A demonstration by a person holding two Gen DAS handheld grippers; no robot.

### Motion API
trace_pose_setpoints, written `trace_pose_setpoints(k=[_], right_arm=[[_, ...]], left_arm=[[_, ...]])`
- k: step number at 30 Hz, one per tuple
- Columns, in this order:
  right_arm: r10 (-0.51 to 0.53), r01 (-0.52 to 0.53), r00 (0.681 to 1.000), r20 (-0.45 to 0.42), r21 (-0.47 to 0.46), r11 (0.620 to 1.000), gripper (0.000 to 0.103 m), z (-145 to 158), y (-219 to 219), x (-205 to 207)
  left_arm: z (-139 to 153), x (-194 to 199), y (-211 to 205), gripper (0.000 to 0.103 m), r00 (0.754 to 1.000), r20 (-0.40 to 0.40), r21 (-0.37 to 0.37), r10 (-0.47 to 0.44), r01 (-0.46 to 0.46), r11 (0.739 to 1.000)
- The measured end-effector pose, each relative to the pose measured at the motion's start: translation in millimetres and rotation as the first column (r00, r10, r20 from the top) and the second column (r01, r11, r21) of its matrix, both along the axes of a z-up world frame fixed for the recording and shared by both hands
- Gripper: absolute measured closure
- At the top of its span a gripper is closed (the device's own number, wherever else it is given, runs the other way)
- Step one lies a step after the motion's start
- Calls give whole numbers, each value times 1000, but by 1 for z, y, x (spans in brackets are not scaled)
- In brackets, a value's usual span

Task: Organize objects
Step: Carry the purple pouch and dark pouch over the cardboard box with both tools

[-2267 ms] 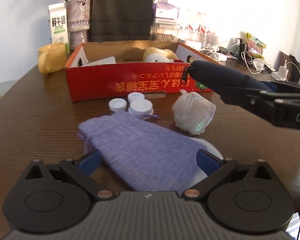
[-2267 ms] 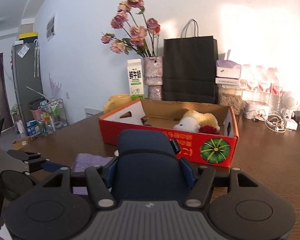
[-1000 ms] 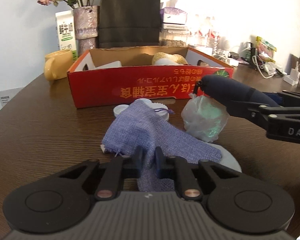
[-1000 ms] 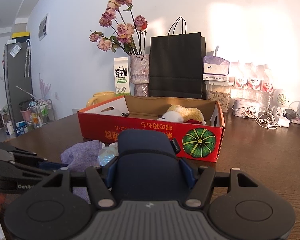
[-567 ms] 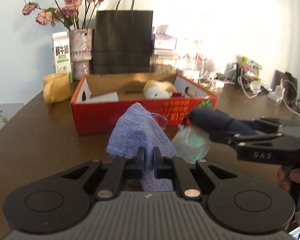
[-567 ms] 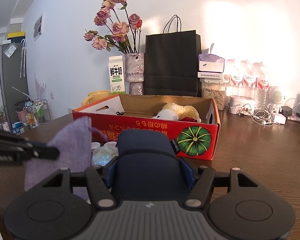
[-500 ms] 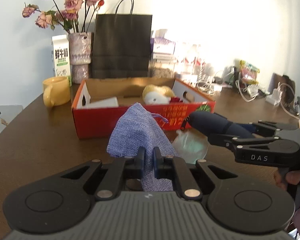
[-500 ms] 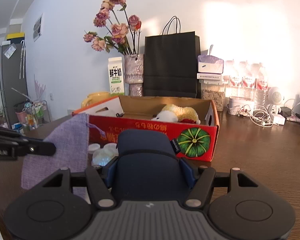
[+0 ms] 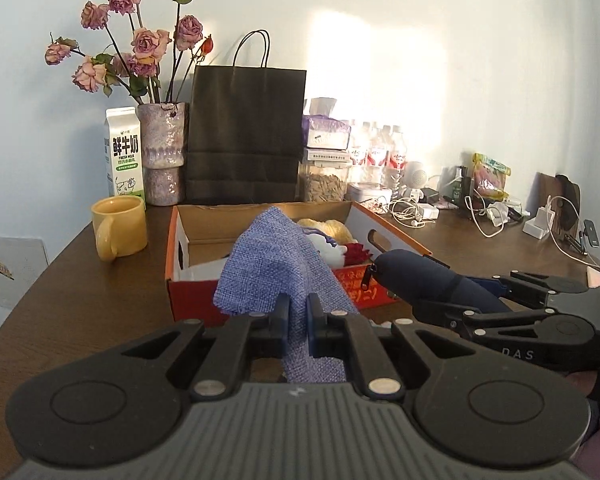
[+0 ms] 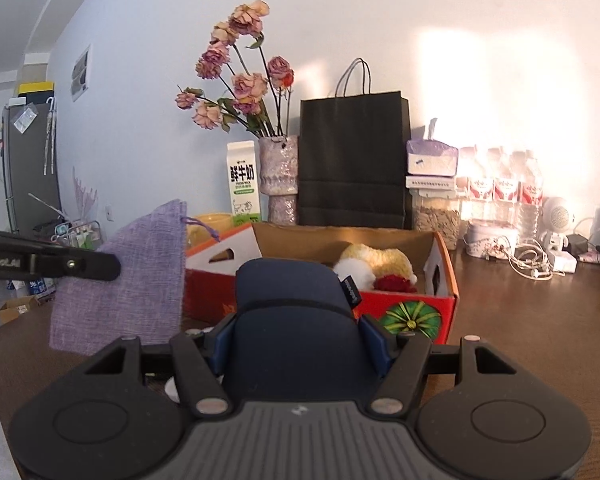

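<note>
Left gripper (image 9: 298,312), lower centre of its view, clamps a purple cloth pouch (image 9: 276,264) held off the table before the red cardboard box (image 9: 188,300). Right gripper (image 10: 298,340), lower centre, grips a navy zip case (image 10: 292,312).

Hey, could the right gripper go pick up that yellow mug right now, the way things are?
Probably not: the right gripper is shut on a navy zip case, so its jaws are full. The yellow mug also stands beyond the red box, on the left gripper's side.
</note>
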State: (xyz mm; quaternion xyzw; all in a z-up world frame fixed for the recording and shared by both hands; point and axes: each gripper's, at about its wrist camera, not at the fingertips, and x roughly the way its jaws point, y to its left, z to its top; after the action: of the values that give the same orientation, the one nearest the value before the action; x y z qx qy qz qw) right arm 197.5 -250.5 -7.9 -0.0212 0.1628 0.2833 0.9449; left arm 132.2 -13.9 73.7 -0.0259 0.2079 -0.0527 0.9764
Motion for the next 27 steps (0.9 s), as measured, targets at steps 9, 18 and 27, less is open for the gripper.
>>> trace_pose_setpoints(k=[9,18,27], right_arm=[[-1,2,1000,17,-18,1000,40,12,19,12],[-22,24,998,52,-36,999,40,29,45,53],[-12,14,999,35,-56,998,40,33,87,116]], left_arm=[[4,25,7,94,1000,6,-21,-22,23,1000],[16,75,24,94,999,54,-42,0,2,999],[14,140,46,94,998,52,-55,32,-29,998]])
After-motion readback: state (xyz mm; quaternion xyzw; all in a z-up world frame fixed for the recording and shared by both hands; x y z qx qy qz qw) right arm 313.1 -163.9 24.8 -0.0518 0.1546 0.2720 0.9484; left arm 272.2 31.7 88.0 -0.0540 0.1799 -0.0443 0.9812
